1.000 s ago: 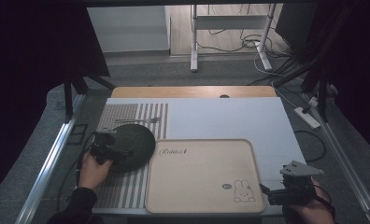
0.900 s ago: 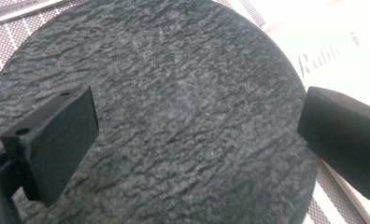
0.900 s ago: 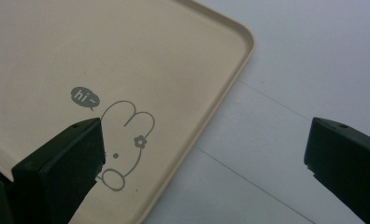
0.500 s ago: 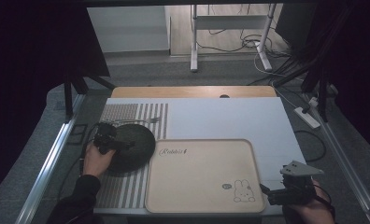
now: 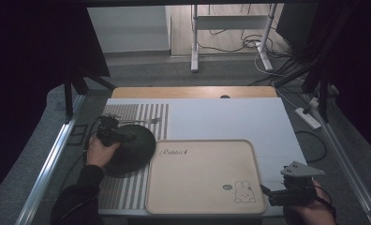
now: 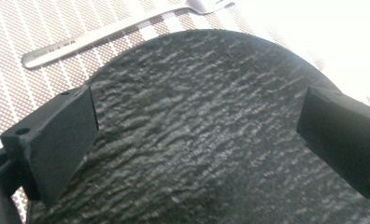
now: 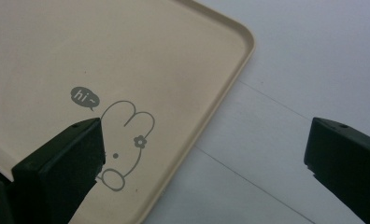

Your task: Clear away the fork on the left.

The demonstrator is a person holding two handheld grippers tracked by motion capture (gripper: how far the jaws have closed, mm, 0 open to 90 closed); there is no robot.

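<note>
A round black plate [image 5: 132, 152] with a rough slate-like surface lies on a striped placemat [image 5: 120, 192] at the table's left. My left gripper [image 5: 122, 137] hovers over the plate's far left rim. In the left gripper view the plate [image 6: 202, 154] spreads between the jaws, and the left gripper [image 6: 199, 109] is open with nothing held. A steel fork [image 5: 144, 122] lies on the mat just beyond the plate, and its handle [image 6: 94, 37] crosses the stripes. My right gripper [image 5: 270, 193] stands open at the front right, by the corner of a beige tray [image 5: 197, 159]. The right gripper [image 7: 204, 140] straddles the tray's edge [image 7: 211, 107].
The tray carries a small rabbit drawing [image 7: 127, 140] and a "hi~" bubble, and touches the placemat's right side. A white table top [image 5: 221, 117] extends behind and to the right of it. Metal rails [image 5: 52, 159] run along both table sides, and cables lie on the floor beyond.
My left gripper has moved away from the person and slightly right along the plate's left rim. The right gripper has stayed still.
</note>
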